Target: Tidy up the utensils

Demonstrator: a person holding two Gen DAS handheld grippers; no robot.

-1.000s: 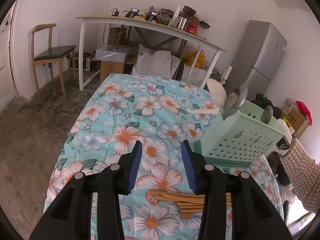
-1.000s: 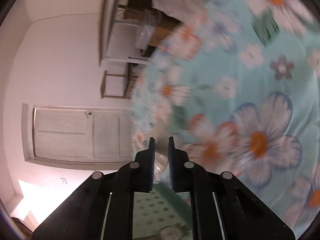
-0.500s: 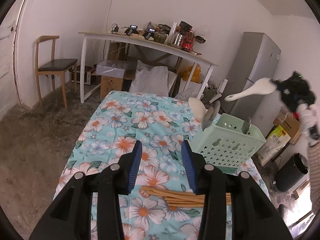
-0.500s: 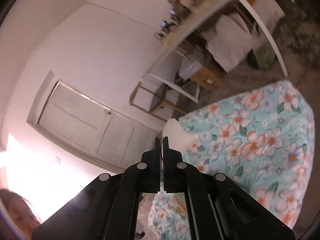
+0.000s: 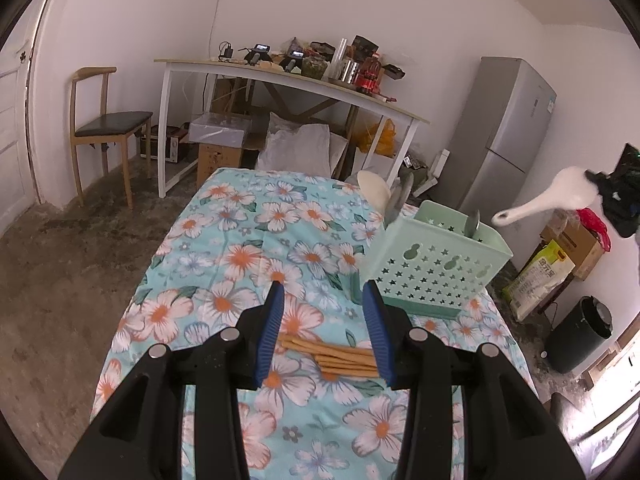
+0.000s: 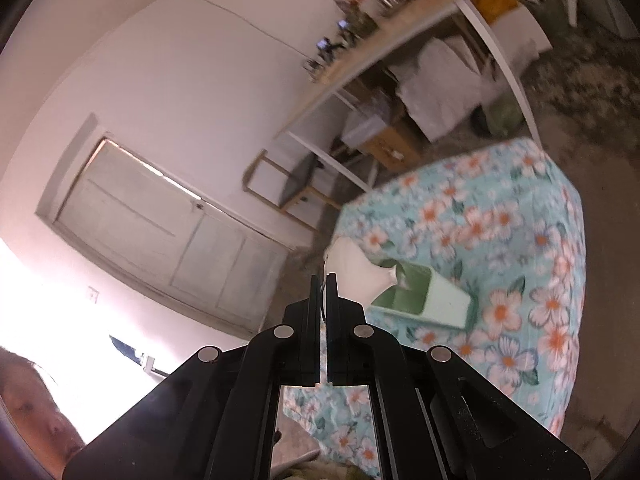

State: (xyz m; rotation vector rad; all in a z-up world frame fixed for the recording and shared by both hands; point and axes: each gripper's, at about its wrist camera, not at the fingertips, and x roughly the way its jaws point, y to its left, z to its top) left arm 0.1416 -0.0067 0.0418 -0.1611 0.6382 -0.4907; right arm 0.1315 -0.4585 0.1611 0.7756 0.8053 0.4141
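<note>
While my right tongs (image 6: 323,276) pinch the white spoon (image 6: 354,276) by its bowl, handle pointing ahead and down, I hold it high in the air with the green basket (image 6: 424,300) below and just beyond the tips. My left tongs (image 5: 323,300) hang open and empty over the flowered tablecloth (image 5: 240,256), with the bundle of wooden chopsticks (image 5: 332,354) lying flat on the cloth right under and between the fingers (image 5: 274,320). From that side the basket (image 5: 432,264) stands ahead and to the right of the left tips, already holding a white spoon and what look like metal ones, and my carried spoon (image 5: 548,200) hangs up to the right of it, well clear of the rim.

As I judge it, the step in hand is dropping this spoon into the basket. To do it well I should bring the handle end over an open part of the basket, away from the spoons already leaning there, then tip the tongs so the handle points straight down before lowering. I would let go only once the handle is well inside the walls, since a smooth spoon held by its bowl may swing or slip. The basket looks light, so I should avoid knocking its rim. The chopsticks look like the next thing for the left side.
</note>
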